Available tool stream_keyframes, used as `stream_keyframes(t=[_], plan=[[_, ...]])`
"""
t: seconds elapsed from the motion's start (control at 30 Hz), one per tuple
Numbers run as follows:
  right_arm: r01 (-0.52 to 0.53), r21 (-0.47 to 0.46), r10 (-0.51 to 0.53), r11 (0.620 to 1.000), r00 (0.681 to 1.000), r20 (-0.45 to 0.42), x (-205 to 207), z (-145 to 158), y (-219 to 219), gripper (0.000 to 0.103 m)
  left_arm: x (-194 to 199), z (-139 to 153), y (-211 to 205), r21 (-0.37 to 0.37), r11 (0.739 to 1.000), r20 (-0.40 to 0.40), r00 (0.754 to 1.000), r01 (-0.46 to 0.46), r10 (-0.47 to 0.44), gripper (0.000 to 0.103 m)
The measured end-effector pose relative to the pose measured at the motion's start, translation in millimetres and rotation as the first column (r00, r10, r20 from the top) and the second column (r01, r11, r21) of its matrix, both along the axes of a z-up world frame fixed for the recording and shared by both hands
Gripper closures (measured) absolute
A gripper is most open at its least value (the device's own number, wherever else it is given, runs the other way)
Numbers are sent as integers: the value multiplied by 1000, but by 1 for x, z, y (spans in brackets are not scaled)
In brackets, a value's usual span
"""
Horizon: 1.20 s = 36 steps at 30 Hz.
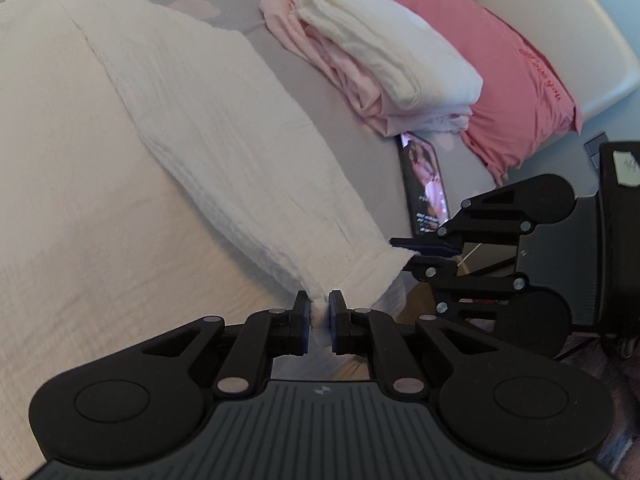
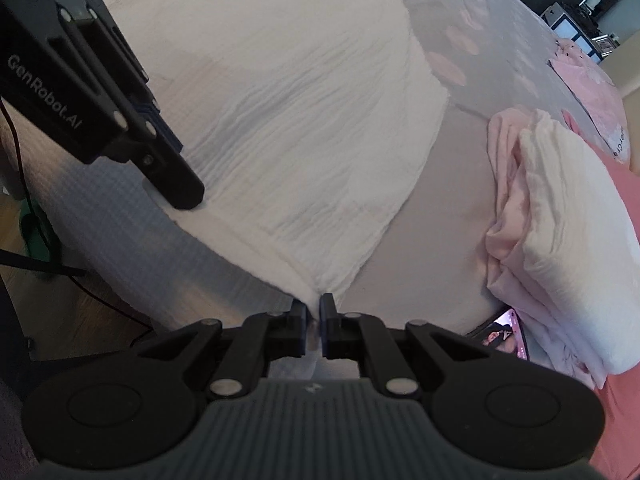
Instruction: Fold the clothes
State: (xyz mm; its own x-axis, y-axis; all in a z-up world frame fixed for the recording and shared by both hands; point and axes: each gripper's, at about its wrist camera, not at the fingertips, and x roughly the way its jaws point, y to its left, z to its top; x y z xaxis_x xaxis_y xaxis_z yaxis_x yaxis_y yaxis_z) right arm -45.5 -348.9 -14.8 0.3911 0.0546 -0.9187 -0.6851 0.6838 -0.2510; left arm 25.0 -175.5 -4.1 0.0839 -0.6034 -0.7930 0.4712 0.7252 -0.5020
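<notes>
1. Black left gripper (image 1: 320, 314) clamped on hem corner of crinkled white cotton garment (image 1: 224, 148); black right gripper (image 2: 314, 322) pinching the neighbouring corner.
2. Spread across grey bed (image 1: 340, 112), near folded white-and-pink clothes stack (image 1: 384, 60).

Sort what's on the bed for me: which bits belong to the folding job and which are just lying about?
Job:
- white garment, its hem pinched by both grippers
- left gripper, shut on one hem corner
- right gripper, shut on the other
- folded stack, white piece on pink ones

Lying about:
- phone, screen lit, beside the stack
- pink pillow
- bed
</notes>
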Motion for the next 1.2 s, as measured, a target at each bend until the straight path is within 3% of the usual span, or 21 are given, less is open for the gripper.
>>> stream_keyframes(t=[0.27, 0.37, 0.57, 0.83, 1.03, 1.2], plan=[[14, -31, -16, 999, 998, -56, 4, -22, -4, 93, -2, -18, 5, 9, 999, -31, 999, -42, 42, 95], [9, -31, -11, 999, 998, -56, 1, -23, -3, 87, -4, -17, 13, 26, 998, -31, 998, -58, 59, 93], [-47, -45, 46, 998, 999, -29, -10, -8, 13, 66, -7, -14, 30, 60, 994, -31, 995, -91, 93, 73], [-186, -31, 187, 982, 982, 16, -31, 19, 52, 58, -21, 20, 88, 79, 979, 46, 982, -186, 182, 63], [-279, -23, 280, 960, 959, 40, -32, 30, 91, 57, -33, 44, 170, 137, 927, 144, 933, -350, 331, 62], [-326, 0, 326, 945, 945, 37, -18, 32, 126, 56, -34, 51, 248, 200, 838, 207, 858, -508, 470, 61]])
